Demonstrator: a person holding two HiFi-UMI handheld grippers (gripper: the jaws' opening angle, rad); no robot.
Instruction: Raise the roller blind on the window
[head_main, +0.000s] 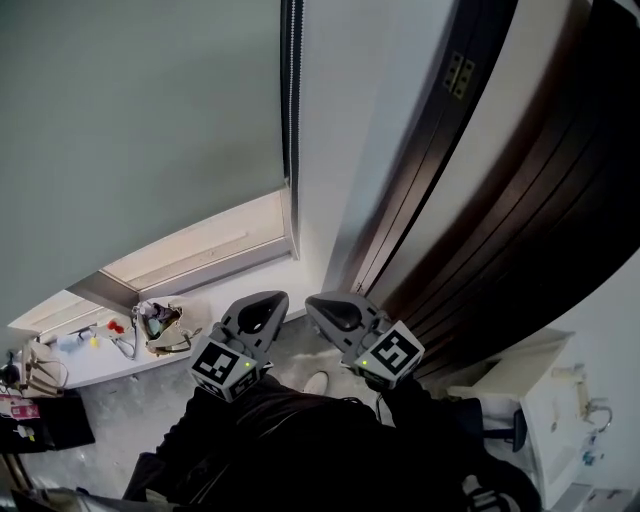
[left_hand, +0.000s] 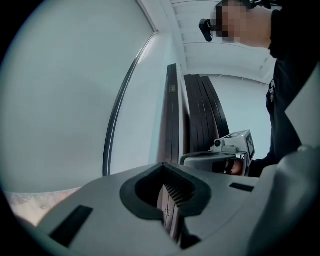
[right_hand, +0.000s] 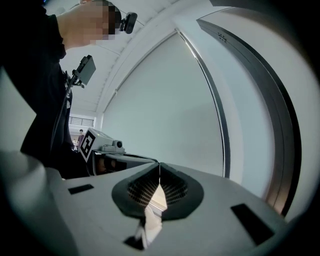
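We are holding our left claw (left_hand: 167, 187) and right claw (right_hand: 159, 187) pinched together and empty, side by side, pointing forward. The roller blind (head_main: 130, 130) is hanging down ahead, its bead chain (head_main: 291, 100) facing the claws across open room. Only the head view is showing the window sill (head_main: 200, 245) below. The dark door (head_main: 520, 200) is standing to their right.

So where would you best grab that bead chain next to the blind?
Probably one strand of the bead chain, low down where it is nearest, coming level from the room side. It hangs thin and vertical along the right edge of the roller blind, so the jaws should close across it from either side.
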